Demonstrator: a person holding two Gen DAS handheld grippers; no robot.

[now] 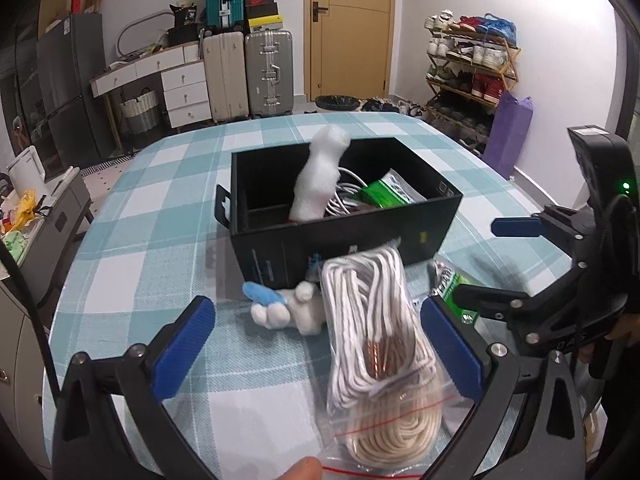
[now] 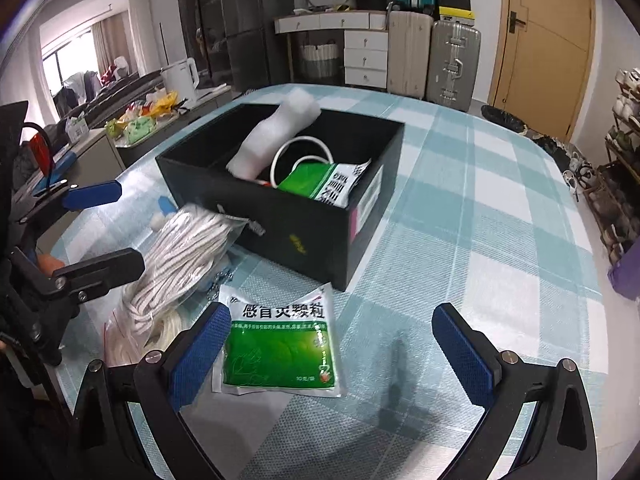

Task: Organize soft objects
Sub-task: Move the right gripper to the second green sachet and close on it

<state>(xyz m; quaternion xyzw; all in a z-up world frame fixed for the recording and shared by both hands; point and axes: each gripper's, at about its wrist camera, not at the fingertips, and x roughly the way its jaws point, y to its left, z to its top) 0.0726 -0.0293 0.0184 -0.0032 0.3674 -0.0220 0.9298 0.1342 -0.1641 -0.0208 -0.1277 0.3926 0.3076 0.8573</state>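
A black open box [image 1: 340, 248] [image 2: 296, 236] stands mid-table on the teal checked cloth. It holds a white foam roll [image 1: 320, 172] [image 2: 272, 136], a white cable [image 2: 300, 152] and a green sachet [image 1: 388, 194] [image 2: 320, 180]. A clear zip bag of white rope [image 1: 376, 340] [image 2: 180, 264] leans on the box's front wall, between the wide-apart pads of my open left gripper [image 1: 320, 344] [image 2: 104, 232], untouched by either pad. A small white and blue plush toy [image 1: 280, 308] lies beside the bag. My right gripper [image 2: 332, 356] [image 1: 492, 260] is open over a second green sachet [image 2: 280, 344] [image 1: 456, 284], which lies flat by its left pad.
A person's fingertip [image 1: 304, 468] shows at the bottom edge by the bag's zip. The table's left edge borders a low cabinet with a white kettle [image 2: 180, 80] and snacks. Suitcases [image 1: 248, 76], a door [image 1: 348, 28] and a shoe rack [image 1: 468, 68] stand behind.
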